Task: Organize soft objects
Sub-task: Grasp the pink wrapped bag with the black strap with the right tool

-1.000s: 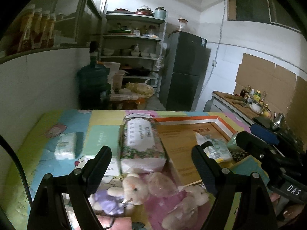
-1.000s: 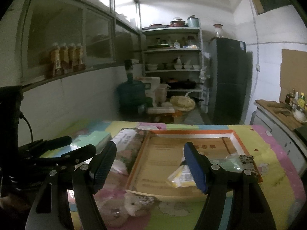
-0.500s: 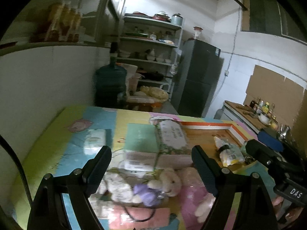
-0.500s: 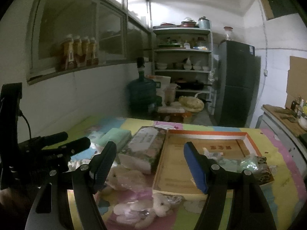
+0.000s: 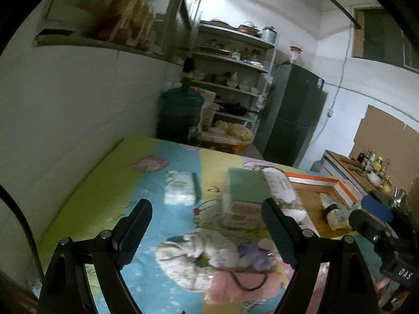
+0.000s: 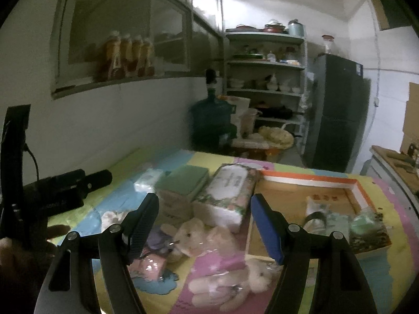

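A: The mat (image 6: 301,172) has cartoon patches of yellow, blue, pink and green. The tray (image 6: 309,180) has an orange rim.

B: The box (image 6: 187,179) top is green; the bunny (image 6: 193,235) is cream.

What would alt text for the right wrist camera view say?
The open right tool hovers over plush rabbits on a colourful mat. Behind them lie a flowered tissue pack, a green box and a shallow cardboard tray.
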Demonstrator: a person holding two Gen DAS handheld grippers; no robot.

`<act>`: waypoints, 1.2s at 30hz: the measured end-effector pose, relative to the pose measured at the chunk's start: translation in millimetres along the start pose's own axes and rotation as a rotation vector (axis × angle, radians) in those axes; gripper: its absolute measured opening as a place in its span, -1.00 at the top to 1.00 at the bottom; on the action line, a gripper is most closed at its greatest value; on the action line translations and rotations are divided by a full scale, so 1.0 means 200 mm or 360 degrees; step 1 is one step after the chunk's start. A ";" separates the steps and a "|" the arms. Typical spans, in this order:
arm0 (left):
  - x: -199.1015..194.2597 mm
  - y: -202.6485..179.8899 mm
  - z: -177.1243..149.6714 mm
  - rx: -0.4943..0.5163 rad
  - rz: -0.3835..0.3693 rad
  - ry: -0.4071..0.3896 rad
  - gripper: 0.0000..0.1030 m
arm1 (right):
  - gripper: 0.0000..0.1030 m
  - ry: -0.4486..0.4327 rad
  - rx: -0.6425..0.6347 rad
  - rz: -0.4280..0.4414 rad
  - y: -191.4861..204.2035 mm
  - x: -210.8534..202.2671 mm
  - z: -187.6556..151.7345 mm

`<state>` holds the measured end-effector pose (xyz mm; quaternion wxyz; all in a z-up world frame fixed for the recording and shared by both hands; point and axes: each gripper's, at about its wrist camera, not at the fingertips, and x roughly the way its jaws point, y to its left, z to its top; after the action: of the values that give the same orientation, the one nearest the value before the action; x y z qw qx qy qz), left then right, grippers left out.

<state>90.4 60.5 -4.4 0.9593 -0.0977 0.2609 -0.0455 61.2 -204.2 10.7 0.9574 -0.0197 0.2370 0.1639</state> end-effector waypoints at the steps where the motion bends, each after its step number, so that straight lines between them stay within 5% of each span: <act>1: 0.00 0.02 -0.01 -0.0007 0.0007 0.0003 -0.65 | -0.44 0.0009 -0.0004 0.0016 0.01 0.01 -0.01; 14: -0.02 0.20 -0.05 -0.0100 0.0086 0.0019 -0.65 | -0.44 0.0396 -0.0345 0.0566 0.29 0.31 -0.24; 21: -0.01 0.27 -0.06 -0.0143 0.0100 0.0020 -0.65 | -0.44 0.0579 -0.0373 0.0533 0.28 0.46 -0.31; 31: 0.02 0.32 -0.08 -0.0166 0.0070 0.0052 -0.65 | -0.44 0.0799 -0.0280 0.0761 0.38 0.35 -0.42; 36: 0.03 0.34 -0.08 -0.0180 0.0062 0.0056 -0.65 | -0.44 0.0720 -0.0386 0.0605 0.39 0.30 -0.38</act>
<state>89.7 122.9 -35.5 0.9482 -0.1459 0.2817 -0.0137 51.4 -121.1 -81.8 0.8232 -0.1251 0.4221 0.3585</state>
